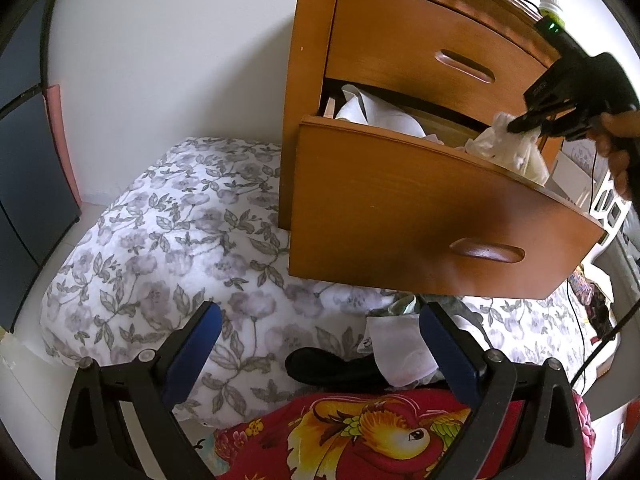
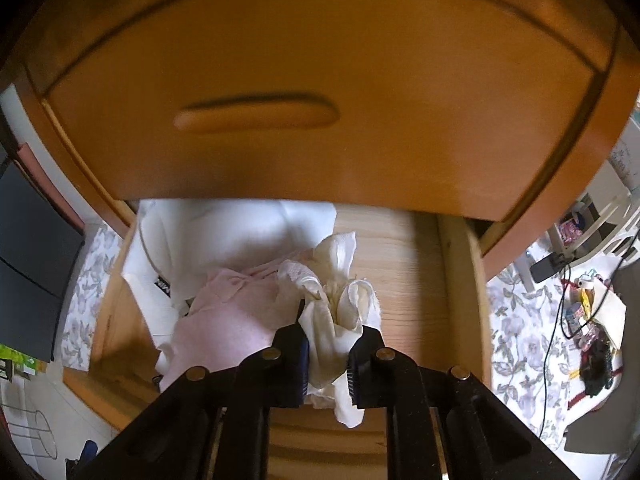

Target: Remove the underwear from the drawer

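Note:
The lower wooden drawer (image 1: 400,200) stands pulled out, with its pale floor (image 2: 412,248) showing. A crumpled cream piece of underwear (image 2: 336,304) is pinched between the pads of my right gripper (image 2: 328,344), which is shut on it. From the left wrist view, that right gripper (image 1: 520,124) holds the cream underwear (image 1: 508,148) just above the drawer's right end. A pink garment (image 2: 224,320) and a white one (image 2: 224,232) lie in the drawer to the left. My left gripper (image 1: 320,344) hangs open over the bed below the drawer, holding nothing.
The upper drawer (image 1: 432,48) is closed above the open one. Below lie floral bedding (image 1: 168,240), a red parrot-print cloth (image 1: 360,436), a white cloth (image 1: 400,356) and a black item (image 1: 324,364). A dark cabinet (image 1: 28,168) stands at the left, and cables and clutter (image 2: 592,320) at the right.

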The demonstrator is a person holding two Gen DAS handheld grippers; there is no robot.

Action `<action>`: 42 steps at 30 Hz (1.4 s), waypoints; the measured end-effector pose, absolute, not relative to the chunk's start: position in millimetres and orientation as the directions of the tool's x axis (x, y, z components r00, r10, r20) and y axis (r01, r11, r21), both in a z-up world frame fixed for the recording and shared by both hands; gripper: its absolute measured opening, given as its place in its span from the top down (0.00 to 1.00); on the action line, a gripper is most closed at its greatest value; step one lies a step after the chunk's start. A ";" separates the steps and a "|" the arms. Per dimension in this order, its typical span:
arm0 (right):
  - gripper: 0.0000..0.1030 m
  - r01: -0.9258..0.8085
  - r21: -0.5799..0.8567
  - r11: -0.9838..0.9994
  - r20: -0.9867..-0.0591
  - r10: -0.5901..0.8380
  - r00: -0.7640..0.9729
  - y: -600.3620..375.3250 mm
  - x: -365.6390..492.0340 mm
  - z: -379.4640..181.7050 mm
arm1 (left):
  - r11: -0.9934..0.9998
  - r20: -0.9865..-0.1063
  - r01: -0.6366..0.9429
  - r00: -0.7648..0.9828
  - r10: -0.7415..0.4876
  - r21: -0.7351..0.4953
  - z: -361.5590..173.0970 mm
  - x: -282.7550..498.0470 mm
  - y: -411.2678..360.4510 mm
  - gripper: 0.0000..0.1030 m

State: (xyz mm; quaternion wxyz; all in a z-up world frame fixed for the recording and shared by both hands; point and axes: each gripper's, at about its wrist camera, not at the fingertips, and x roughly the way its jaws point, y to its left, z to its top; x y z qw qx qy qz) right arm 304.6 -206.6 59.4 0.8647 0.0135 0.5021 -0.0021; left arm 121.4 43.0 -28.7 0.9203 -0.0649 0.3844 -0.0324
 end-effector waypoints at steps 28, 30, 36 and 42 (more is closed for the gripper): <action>0.51 0.009 0.085 0.996 -0.939 0.077 0.336 -193.6 307.3 18.3 | 0.992 -0.691 0.034 0.714 -0.110 -0.123 -17.2 112.9 33.8 0.04; 0.50 0.007 0.071 0.997 -0.950 0.065 0.306 -190.6 313.4 5.2 | 0.991 -0.689 0.034 0.716 -0.114 -0.128 -17.3 113.0 34.6 0.04; 0.41 0.013 0.040 0.999 -0.972 0.036 0.231 -187.1 326.9 -19.1 | 0.989 -0.688 0.028 0.715 -0.121 -0.145 -18.6 114.9 38.6 0.04; 0.34 0.007 0.003 1.000 -0.987 0.002 0.164 -184.2 333.1 -32.3 | 0.987 -0.690 0.024 0.713 -0.126 -0.156 -19.8 116.2 41.1 0.04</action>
